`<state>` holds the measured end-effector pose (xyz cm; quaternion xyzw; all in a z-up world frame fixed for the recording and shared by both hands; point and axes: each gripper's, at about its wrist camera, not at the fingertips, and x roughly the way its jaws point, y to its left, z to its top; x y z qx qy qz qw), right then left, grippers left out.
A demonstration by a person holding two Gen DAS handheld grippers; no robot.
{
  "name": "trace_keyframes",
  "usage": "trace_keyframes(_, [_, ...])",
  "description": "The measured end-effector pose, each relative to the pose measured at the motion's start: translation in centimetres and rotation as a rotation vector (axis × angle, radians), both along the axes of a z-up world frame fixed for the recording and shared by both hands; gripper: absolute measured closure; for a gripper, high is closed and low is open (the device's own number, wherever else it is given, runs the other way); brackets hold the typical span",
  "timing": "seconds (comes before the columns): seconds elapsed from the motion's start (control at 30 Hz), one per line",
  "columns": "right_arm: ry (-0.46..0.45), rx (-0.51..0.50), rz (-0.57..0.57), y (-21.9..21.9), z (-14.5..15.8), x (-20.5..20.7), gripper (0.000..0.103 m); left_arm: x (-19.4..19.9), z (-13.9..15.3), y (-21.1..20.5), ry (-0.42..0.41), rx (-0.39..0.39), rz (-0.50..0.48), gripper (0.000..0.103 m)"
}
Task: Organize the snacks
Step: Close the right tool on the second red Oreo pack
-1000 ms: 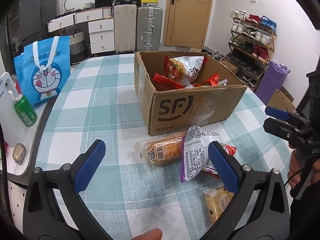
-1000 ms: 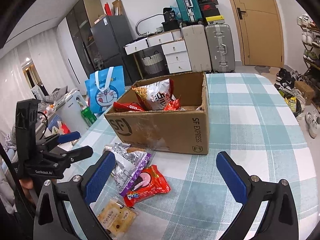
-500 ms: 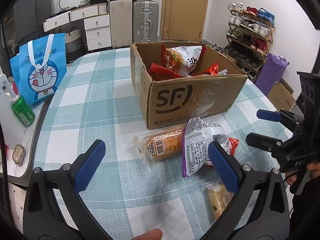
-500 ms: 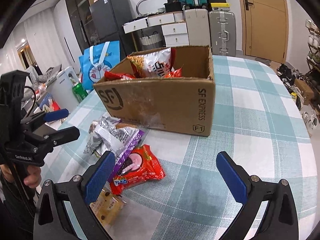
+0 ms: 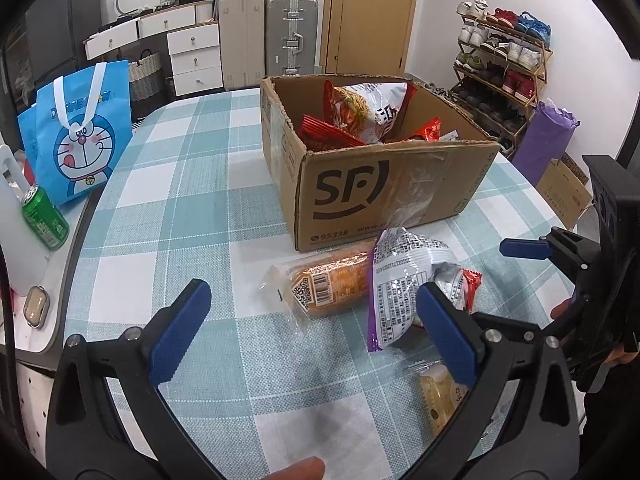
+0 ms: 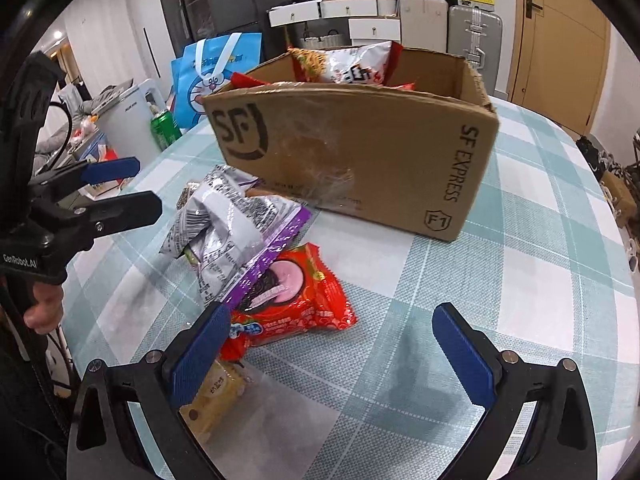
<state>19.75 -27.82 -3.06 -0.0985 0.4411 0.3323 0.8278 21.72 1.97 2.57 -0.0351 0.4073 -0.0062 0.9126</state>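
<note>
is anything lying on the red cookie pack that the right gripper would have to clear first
Yes. The silver-and-purple bag lies across the far left part of the red cookie pack; its near right side is uncovered. The right gripper is open above the table.

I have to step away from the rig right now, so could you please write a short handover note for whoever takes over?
Left gripper: open, empty, above the table in front of the loose snacks.
Right gripper: open, empty, low beside the red cookie pack.
Cardboard box: on the checked table, already holding a noodle bag and red packets.
Outside the box, in front of it: bread roll, silver-purple bag lying over the red cookie pack, and yellow cake pack.
Left to do: move these four into the box.
</note>
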Motion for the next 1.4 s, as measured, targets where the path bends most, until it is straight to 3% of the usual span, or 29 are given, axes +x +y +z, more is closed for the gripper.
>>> trace_keyframes(0.33, [-0.001, -0.037, 0.047, 2.5, -1.3, -1.3, 0.000, 0.0, -0.5, -0.6, 0.012, 0.013, -0.013, 0.001])
trace_keyframes(1.0, [-0.035, -0.040, 0.014, 3.1, -1.5, -1.3, 0.001, 0.1, -1.0, -0.5, 0.023, 0.017, -0.017, 0.001])
trace_keyframes(1.4, [-0.031, -0.020, 0.051, 3.2, -1.1, -1.7, 0.022, 0.1, -1.0, -0.5, 0.027, 0.020, -0.020, 0.001])
